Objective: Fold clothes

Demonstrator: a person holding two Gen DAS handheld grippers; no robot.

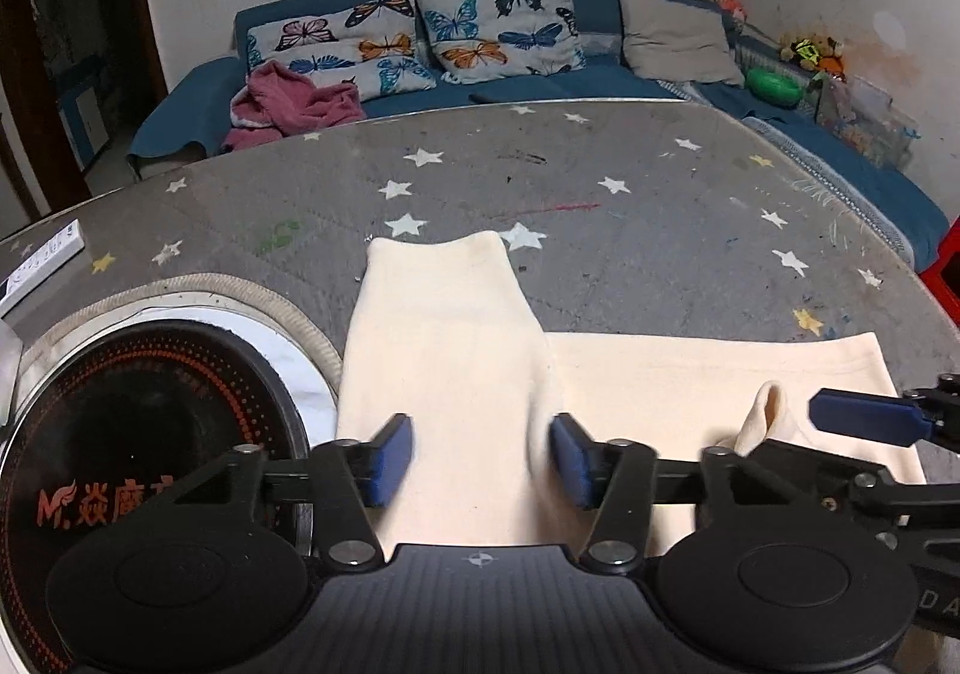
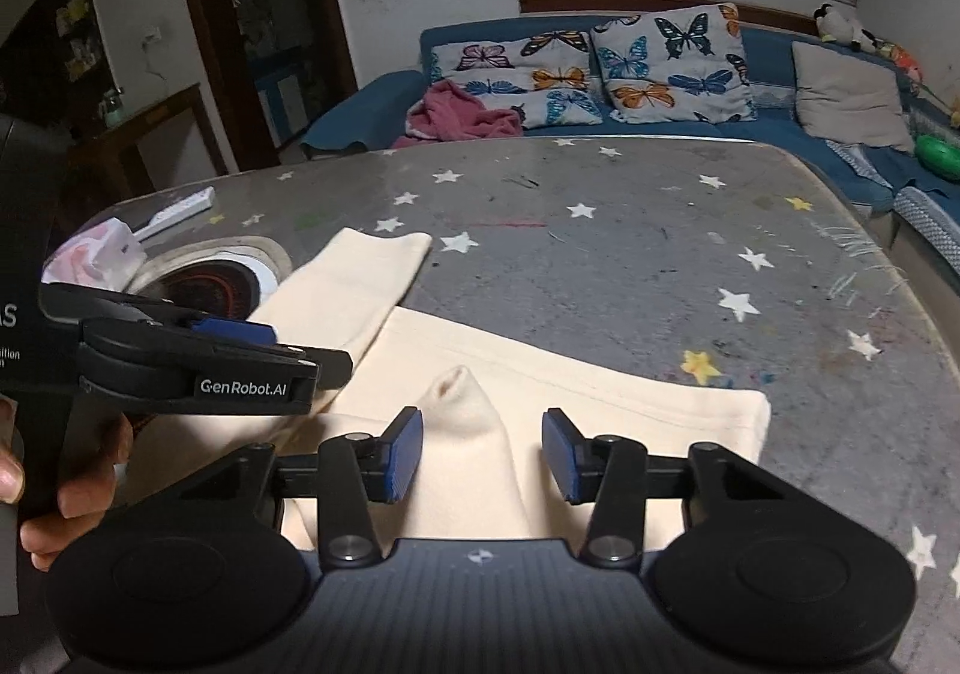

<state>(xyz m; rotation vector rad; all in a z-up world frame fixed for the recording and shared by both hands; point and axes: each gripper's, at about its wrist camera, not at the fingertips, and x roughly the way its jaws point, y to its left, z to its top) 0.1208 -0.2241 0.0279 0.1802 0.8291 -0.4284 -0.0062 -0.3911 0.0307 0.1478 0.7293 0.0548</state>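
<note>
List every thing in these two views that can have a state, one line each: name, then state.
cream garment: flat on the table, one sleeve stretched away, a fold poking up near the front edge
left gripper: jaws apart, straddling the sleeve's base, pads clear of cloth
right gripper: jaws apart, straddling the raised fold, not pinching
pink garment: crumpled on the sofa
induction cooker: unlit, nothing on it
</note>
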